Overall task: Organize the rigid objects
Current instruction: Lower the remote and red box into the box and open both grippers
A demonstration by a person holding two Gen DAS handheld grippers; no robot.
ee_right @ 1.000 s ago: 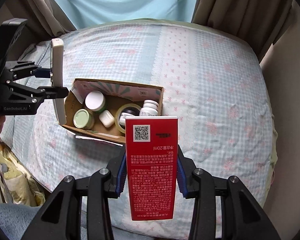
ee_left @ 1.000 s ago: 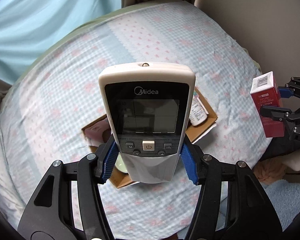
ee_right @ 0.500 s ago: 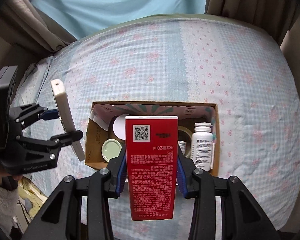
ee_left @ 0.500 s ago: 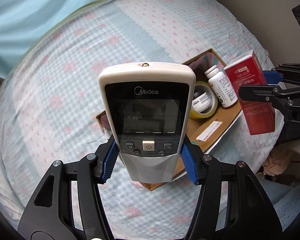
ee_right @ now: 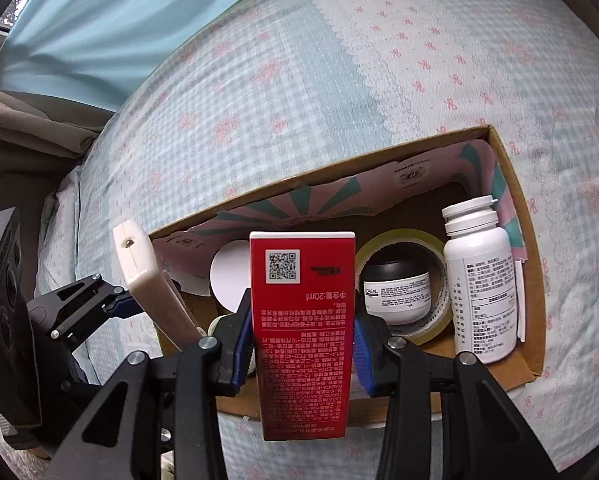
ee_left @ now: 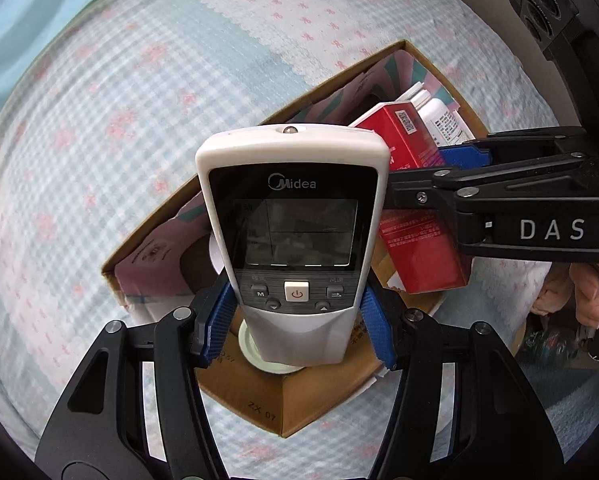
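Hovering over the open cardboard box [ee_right: 511,216] on the bed [ee_right: 299,80], both grippers are pointing steeply down with their loads standing on end, long axes running out along the fingers. The left gripper [ee_left: 295,320] is pinching a white remote control [ee_left: 295,216] at frame centre, above the box's near-left end, where jar lids [ee_left: 267,360] are showing beneath it. The right gripper [ee_right: 303,344] is clamping a red carton [ee_right: 303,320] over the box's middle, left of the tape roll [ee_right: 403,240] and white bottle [ee_right: 483,280].
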